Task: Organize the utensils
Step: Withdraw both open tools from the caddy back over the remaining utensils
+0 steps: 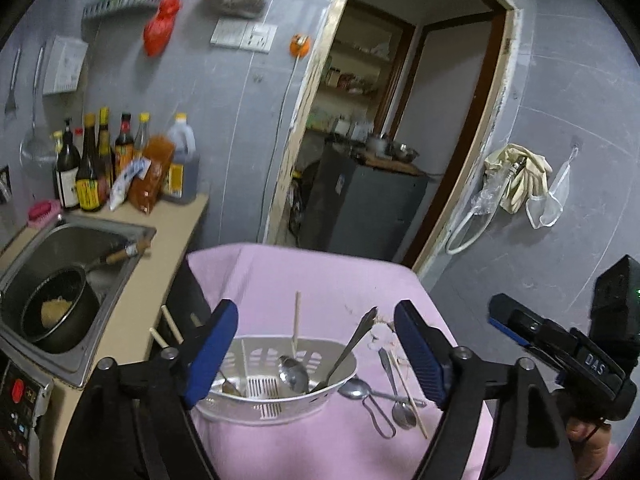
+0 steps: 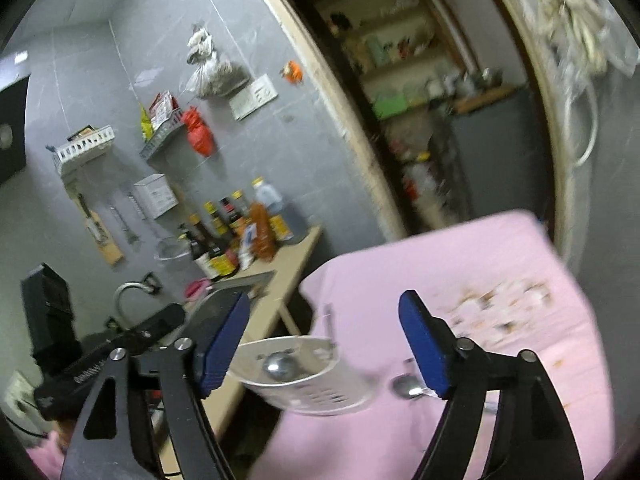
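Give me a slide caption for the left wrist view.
Open left gripper above a white basket of utensils on a pink cloth, with spoons lying beside it.

One white basket [image 1: 276, 402] stands on one pink cloth [image 1: 320, 280]. The basket holds two spoons [image 1: 294, 372], one chopstick [image 1: 296, 322] and one flat metal utensil [image 1: 352, 346]. Beside it on the cloth lie two spoons [image 1: 354, 389] and one chopstick [image 1: 408, 394]. One pot [image 1: 52, 312] sits in one sink [image 1: 120, 236].
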`<state>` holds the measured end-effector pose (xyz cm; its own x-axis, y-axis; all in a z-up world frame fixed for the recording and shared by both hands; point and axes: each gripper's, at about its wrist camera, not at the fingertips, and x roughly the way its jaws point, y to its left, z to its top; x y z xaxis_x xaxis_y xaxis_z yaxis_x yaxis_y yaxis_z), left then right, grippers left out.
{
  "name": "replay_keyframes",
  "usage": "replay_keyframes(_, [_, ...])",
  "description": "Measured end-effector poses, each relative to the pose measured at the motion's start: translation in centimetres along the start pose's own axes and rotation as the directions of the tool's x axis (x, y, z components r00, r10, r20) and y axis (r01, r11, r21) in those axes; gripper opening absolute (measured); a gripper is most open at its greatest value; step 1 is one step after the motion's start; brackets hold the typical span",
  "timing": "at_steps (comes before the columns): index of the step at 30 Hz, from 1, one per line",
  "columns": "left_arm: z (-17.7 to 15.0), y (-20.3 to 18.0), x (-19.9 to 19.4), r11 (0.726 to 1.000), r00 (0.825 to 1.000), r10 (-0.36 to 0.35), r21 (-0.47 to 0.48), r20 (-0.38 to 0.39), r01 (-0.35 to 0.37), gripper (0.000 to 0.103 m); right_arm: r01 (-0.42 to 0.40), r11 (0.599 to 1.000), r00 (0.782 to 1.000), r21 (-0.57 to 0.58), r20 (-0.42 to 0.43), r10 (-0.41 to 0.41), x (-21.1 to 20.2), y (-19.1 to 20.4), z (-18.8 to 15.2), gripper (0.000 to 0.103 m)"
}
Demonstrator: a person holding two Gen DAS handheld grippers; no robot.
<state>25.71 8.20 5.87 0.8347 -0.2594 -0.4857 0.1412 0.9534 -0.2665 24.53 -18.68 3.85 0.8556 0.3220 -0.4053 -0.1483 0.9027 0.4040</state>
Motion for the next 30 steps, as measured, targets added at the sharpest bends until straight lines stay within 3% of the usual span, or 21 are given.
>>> replay_keyframes(4, [-0.9,-1.9,-0.5,0.999,0.998,0.020,0.025,0.068,-0.021,0.090,0.098,0.992,0.993,-0.080,0.074,-0.092,-2.5,-0.9,0.8,0.085])
replay_keyframes(10, [-2.8,-5.2,-0.5,0.994,0.989,0.057,0.083,0.133,-0.068,0.094,0.209,0.962,0.970,-0.176,0.163,-0.181,-5.4,-2.0,1.9,0.089])
replay_keyframes(20, [-7.3,-9.2,1.0,0.989,0.982,0.106,0.082,0.155,-0.119,0.094,0.253,0.931,0.963,-0.262,0.162,-0.216,-6.5,-4.9,1.4,0.089])
replay_keyframes(30, [-12.2,-11.5,2.9,0.978,0.972,0.192,0.051,0.137,-0.200,0.094,0.236,0.919,0.972,-0.315,0.092,-0.218,-5.5,-9.3,-1.2,0.089])
